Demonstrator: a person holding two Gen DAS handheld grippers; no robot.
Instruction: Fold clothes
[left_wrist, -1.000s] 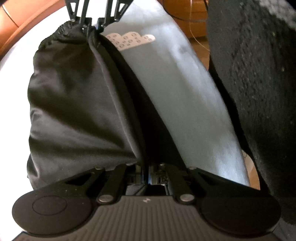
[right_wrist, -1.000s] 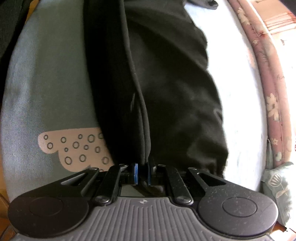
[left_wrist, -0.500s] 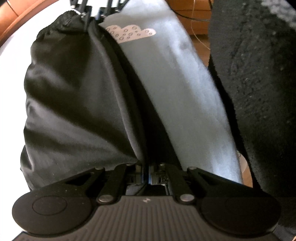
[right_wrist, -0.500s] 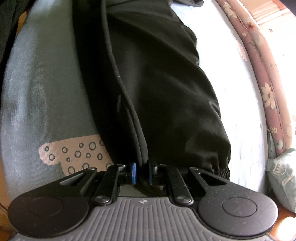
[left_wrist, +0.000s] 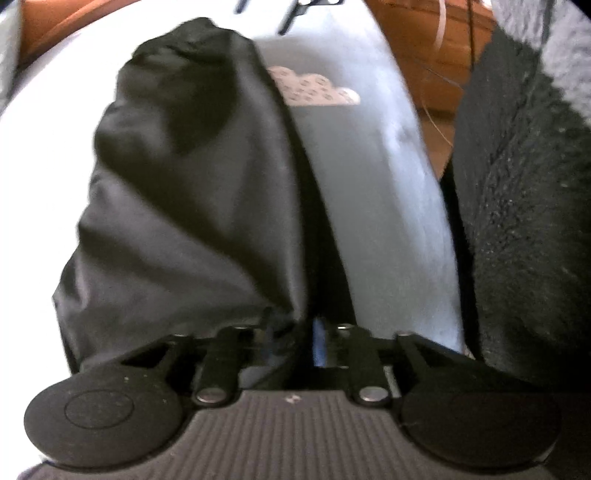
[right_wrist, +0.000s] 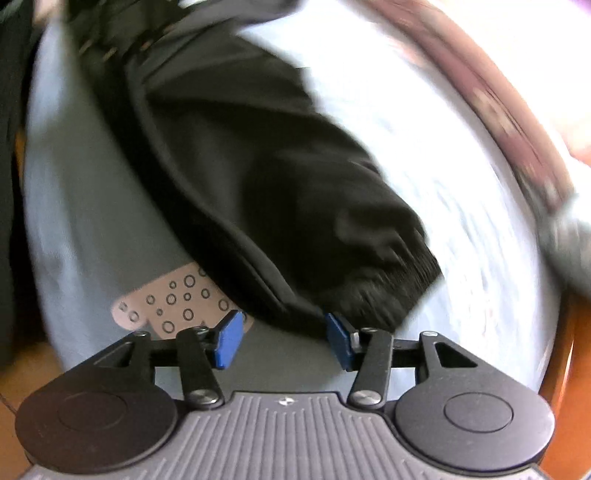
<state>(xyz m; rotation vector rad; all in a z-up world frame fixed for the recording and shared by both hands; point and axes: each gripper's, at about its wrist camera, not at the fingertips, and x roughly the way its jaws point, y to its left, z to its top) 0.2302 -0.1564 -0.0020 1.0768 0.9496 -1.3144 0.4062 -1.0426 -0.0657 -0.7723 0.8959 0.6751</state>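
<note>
Item: black garment (left_wrist: 192, 206), soft dark cloth with a gathered elastic edge (right_wrist: 388, 284), laid long and narrow over a pale grey-blue garment (left_wrist: 373, 192) that serves here as the landmark. Position: the black cloth covers one long side of the grey-blue piece, its folded edge running lengthwise just beside that piece's tan patch printed with small rings (right_wrist: 177, 302); both lie on a light surface (right_wrist: 461, 221). Long axis: straight ahead from each gripper, so the two grippers face one another from opposite ends of the black cloth. Left gripper (left_wrist: 295, 332): at the end far from the tan patch, jaws nearly together with dark cloth bunched between them, a sliver of blue pad showing; the view is blurred, and whether the cloth is truly pinched cannot be told for certain. Right gripper (right_wrist: 282, 339): at the patch end, blue pads (right_wrist: 229, 339) spread wide, nothing held; the elastic edge lies just ahead of its right pad, touching or nearly so. Judgement: the right gripper is nearer the elastic end, the left nearer the other. Adjacent: a dark fleecy sleeve (left_wrist: 524, 206) beyond the grey-blue garment's far edge; a floral band (right_wrist: 498, 110) past the light surface.
</note>
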